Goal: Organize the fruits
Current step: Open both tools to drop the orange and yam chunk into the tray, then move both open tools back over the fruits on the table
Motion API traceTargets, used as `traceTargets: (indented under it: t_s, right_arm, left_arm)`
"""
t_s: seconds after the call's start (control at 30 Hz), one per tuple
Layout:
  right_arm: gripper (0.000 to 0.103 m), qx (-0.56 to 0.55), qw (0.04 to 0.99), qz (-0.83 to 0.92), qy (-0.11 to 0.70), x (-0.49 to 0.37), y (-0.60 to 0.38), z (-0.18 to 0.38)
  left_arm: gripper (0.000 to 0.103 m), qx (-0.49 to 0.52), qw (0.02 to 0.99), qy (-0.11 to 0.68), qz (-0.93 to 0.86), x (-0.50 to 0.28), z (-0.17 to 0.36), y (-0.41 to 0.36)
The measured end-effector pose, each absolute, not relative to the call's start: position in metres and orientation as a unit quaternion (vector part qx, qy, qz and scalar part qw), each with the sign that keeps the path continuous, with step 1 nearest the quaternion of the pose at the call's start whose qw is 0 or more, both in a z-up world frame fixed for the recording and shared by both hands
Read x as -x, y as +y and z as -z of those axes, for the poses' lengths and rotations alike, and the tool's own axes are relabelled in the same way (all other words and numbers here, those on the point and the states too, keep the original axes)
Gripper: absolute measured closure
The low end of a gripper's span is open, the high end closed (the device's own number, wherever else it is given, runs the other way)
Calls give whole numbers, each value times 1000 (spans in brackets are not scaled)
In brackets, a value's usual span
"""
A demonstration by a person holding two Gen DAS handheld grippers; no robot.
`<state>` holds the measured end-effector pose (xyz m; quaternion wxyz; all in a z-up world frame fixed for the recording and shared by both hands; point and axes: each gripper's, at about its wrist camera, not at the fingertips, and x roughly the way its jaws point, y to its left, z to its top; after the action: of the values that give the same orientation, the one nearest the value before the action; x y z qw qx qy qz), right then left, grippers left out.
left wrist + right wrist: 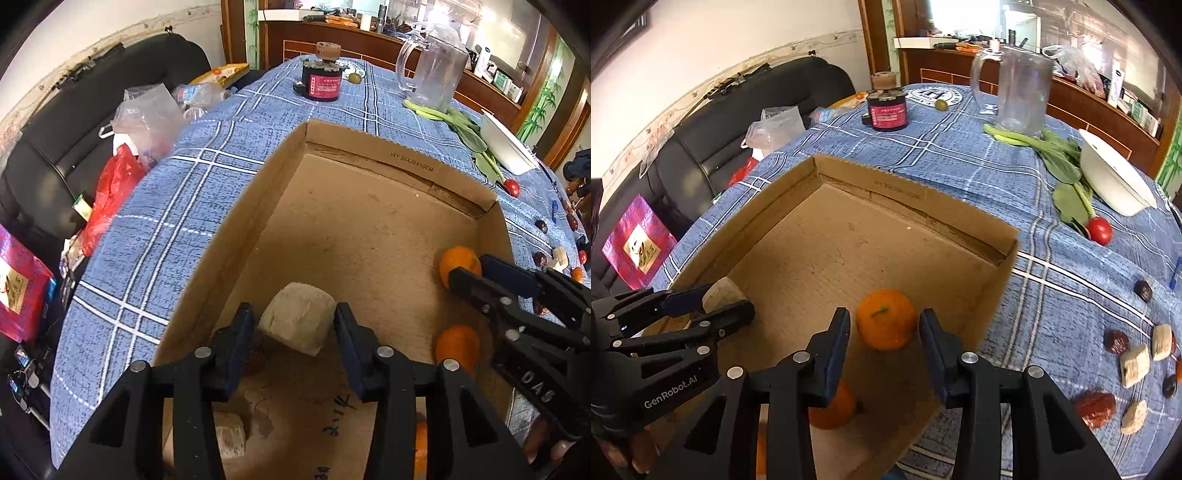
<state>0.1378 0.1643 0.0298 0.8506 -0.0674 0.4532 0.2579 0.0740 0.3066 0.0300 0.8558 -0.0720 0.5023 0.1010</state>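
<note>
Inside the cardboard box point(369, 229) on the worktop point(155, 206), my left tongs point(295, 325) stand wide open around a pale sugarcane chunk point(295, 321) near its left wall, while my right tongs point(884, 328) gape around an orange point(886, 323) by its right wall.

A round table under a blue plaid cloth point(960, 155) carries an open cardboard box point(916, 195) near. Far stand a clear jug point(1021, 92) and a black jar point(888, 110); right lie greens point(1060, 162), a white bowl point(1112, 177), a red tomato point(1100, 230), and scattered dates point(1115, 341).
</note>
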Motion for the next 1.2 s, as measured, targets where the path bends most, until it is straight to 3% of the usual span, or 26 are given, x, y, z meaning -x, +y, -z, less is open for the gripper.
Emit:
traceTargets:
  t_s: [0.13,0.2,0.43,0.57,1.2]
  right_arm:
    - [60,50,855,-259,446,-130,153,-40]
    - [60,45,859,-262,438,-122,145,-47]
    - [60,39,869,-255,423,-92,108,-65]
    - [60,28,870,-239,431,-74,72,-63]
    - [61,-36,890,-92,446,-26,-136,-54]
  left_arm:
    - [56,67,860,494,-109,-67,-35,303]
    - [48,64,862,489,-114,-62,-39,300]
    - [45,57,881,454,-123,-40,-60,277]
    - [37,51,894,433,-104,-29,-74,246]
    - [35,7,889,458,2,-45,-61,81]
